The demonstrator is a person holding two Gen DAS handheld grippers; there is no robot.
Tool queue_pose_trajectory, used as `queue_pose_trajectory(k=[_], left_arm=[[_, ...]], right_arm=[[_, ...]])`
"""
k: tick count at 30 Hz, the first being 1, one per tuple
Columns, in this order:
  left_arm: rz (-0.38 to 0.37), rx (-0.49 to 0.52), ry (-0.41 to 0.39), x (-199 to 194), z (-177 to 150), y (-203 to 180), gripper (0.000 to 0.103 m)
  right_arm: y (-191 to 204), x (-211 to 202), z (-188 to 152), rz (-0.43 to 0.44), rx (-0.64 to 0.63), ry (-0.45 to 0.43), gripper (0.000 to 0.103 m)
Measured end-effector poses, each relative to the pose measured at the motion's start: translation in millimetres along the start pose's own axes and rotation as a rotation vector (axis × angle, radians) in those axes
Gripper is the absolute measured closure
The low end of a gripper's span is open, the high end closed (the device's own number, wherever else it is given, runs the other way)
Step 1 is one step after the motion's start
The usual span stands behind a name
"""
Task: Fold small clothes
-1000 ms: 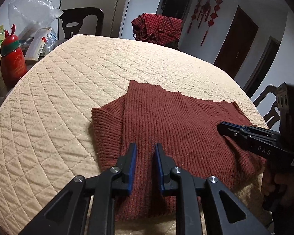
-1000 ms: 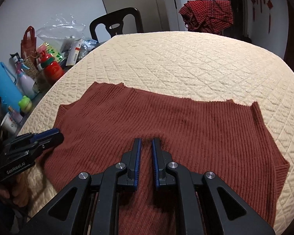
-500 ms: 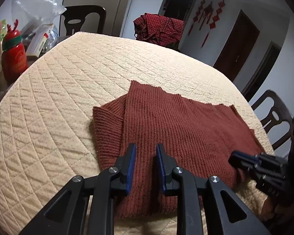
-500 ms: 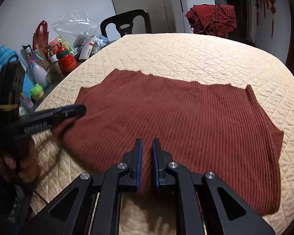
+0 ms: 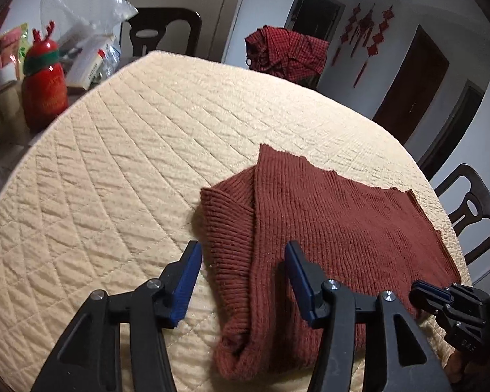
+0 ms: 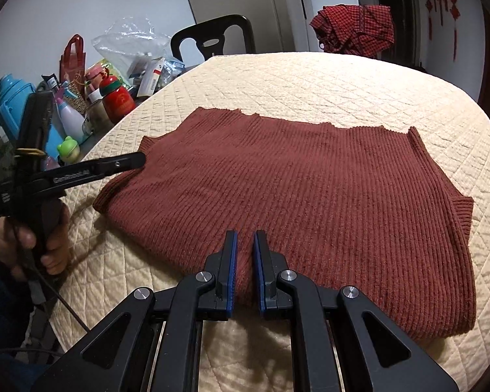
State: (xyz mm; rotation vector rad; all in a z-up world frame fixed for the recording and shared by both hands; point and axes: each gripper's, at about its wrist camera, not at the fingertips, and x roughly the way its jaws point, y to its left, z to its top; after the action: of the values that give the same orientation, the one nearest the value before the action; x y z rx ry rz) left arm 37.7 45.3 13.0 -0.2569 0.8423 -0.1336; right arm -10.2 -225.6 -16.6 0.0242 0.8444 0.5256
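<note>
A rust-red ribbed knit garment [image 5: 336,228] lies folded flat on the quilted cream table cover [image 5: 130,163]; it also shows in the right wrist view [image 6: 294,179]. My left gripper [image 5: 243,261] is open, its fingers either side of the garment's left folded edge, just above it. In the right wrist view it [image 6: 137,160] hovers at that same corner. My right gripper [image 6: 245,245] has its jaws nearly together at the garment's near edge, with a narrow gap and nothing clearly pinched. It appears at the lower right of the left wrist view [image 5: 424,292].
A red bottle [image 5: 44,85], bags and boxes crowd the side surface left of the table [image 6: 81,98]. A red checked cloth [image 6: 352,29] hangs on a far chair. Dark chairs [image 5: 470,209] stand around the table.
My left gripper has opened wide and shifted to the garment's left folded edge. My right gripper has drawn back towards the near edge, still nearly shut.
</note>
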Motion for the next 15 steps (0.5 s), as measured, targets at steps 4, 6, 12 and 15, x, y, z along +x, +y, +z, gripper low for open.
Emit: queue_pose_trajectory(k=[4, 6, 12, 15], left_arm=[[-0.031, -0.001, 0.014, 8.5, 1.2, -1.1, 0.042], [-0.043, -0.002, 0.016, 12.1, 4.3, -1.8, 0.039], [-0.074, -0.043, 0.012, 19.7, 15.0, 2.3, 0.038], [-0.102, -0.051, 0.023, 17.2, 11.4, 0.4, 0.039]], right_arm=[[-2.4, 0.8, -0.8, 0.014, 0.017, -0.001, 0.093], [-2.5, 0.9, -1.3, 0.017, 0.021, -0.001, 0.093], [-6.5, 1.7, -1.3, 0.04, 0.043, -0.001, 0.093], [-7.5, 1.0, -1.7, 0.045, 0.051, -0.001, 0.093]])
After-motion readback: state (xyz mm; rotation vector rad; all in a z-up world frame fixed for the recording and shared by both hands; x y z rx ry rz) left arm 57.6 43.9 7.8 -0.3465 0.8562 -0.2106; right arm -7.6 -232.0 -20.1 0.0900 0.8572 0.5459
